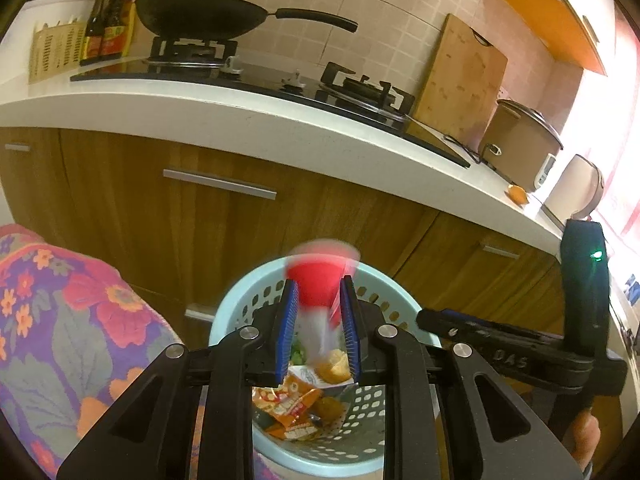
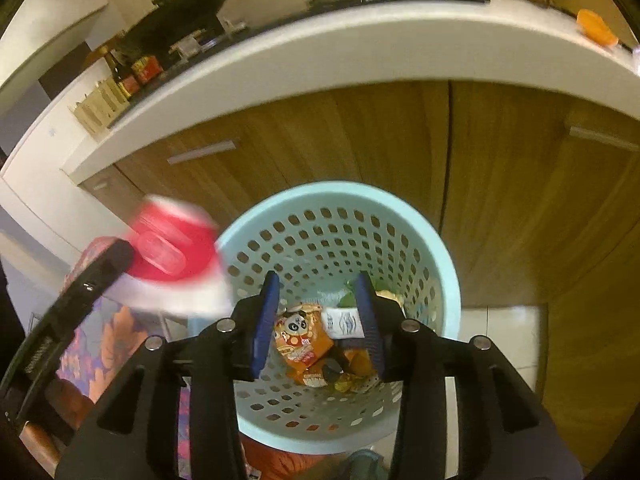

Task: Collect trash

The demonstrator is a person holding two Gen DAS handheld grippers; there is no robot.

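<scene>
A light blue perforated basket [image 2: 440, 248] stands on the floor against the wooden cabinets. In it lie orange snack wrappers [image 2: 304, 344] and a white packet [image 2: 344, 322]. My right gripper [image 2: 317, 284] hangs open over the basket's mouth, with nothing between its blue pads. My left gripper [image 1: 319, 284] is shut on a blurred red and white cup [image 1: 316, 276], held above the basket's rim [image 1: 240, 300]. In the right wrist view the same cup [image 2: 172, 248] sits just left of the rim, outside it.
A white counter [image 1: 240, 116] runs above the cabinets, with a wok [image 1: 200, 16] on the stove, sauce bottles, a cutting board [image 1: 460, 76] and a rice cooker [image 1: 520, 140]. An orange scrap [image 1: 517, 194] lies near the counter edge. Floral cloth [image 1: 60, 320] is at the left.
</scene>
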